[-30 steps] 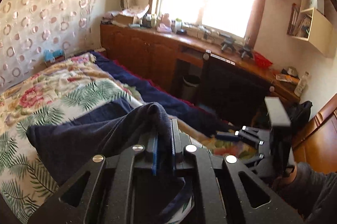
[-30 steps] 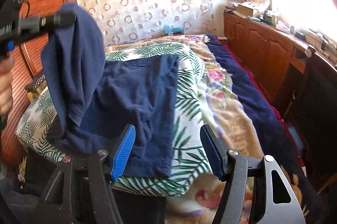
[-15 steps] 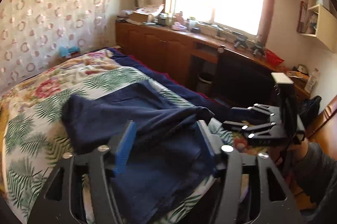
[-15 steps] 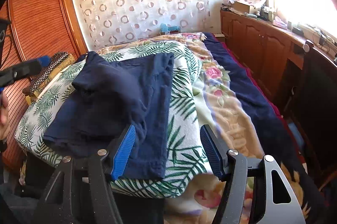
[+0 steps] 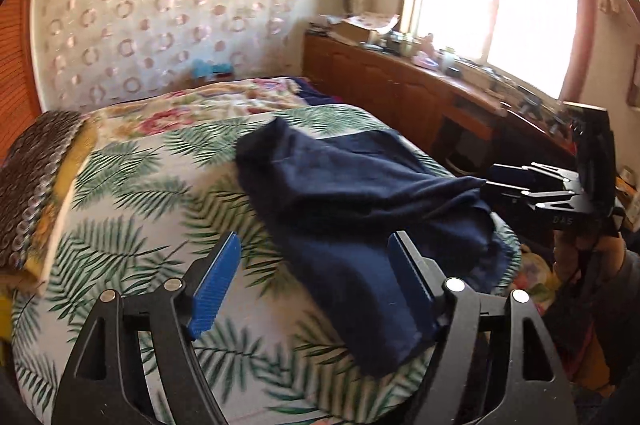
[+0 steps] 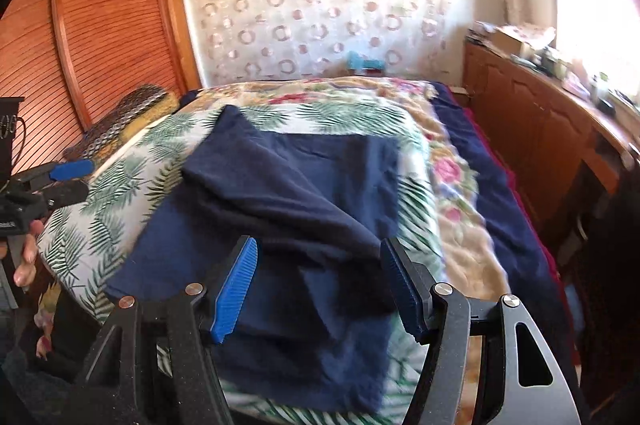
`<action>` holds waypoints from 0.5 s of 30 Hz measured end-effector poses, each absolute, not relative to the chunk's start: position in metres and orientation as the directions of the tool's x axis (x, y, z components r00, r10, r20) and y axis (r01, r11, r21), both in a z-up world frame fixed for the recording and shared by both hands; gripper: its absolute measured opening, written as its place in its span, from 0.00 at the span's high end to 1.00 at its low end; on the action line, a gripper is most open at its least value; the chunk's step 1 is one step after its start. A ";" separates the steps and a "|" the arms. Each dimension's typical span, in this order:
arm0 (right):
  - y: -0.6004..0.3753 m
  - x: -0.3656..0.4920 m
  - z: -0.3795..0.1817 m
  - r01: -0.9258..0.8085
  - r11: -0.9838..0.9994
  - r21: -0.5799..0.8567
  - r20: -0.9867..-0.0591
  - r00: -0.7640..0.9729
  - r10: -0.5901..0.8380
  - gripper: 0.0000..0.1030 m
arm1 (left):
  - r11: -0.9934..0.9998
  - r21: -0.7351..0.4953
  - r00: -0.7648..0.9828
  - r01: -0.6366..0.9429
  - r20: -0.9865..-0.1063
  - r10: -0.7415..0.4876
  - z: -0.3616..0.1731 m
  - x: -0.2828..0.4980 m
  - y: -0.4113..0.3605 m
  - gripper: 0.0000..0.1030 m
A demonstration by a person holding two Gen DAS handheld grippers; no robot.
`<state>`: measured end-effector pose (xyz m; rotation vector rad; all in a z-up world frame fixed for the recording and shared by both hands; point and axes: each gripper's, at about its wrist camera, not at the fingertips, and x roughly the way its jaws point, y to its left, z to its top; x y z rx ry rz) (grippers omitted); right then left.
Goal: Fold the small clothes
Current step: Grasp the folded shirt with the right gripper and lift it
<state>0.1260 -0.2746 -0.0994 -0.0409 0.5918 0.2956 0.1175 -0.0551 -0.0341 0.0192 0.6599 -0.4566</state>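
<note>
Your right gripper [image 6: 318,285] hangs wide and empty right over the navy garment [image 6: 288,209], half folded on the leafy bedspread [image 6: 100,201], long axis running six to twelve. Your left gripper [image 5: 316,281] (jaws just opened, nothing gripped) sees it toward two o'clock, so the right is nearer.

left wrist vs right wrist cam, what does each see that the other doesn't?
Left wrist only: the bright window, and the right tool from the side, at the garment's edge. Right wrist only: the slatted wooden door, and the left tool from the side, beside the bed. Both: the navy garment lying loosely folded on the palm-leaf bedspread, each camera's own tool open with blue pads, the circle-patterned curtain, the wooden cabinets.
</note>
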 end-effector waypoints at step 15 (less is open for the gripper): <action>-0.162 0.234 -0.119 -0.557 0.829 -0.061 -0.721 0.598 0.349 0.37 | 0.927 -0.169 0.711 0.335 -0.601 -0.366 -0.054 0.119 -0.016 0.25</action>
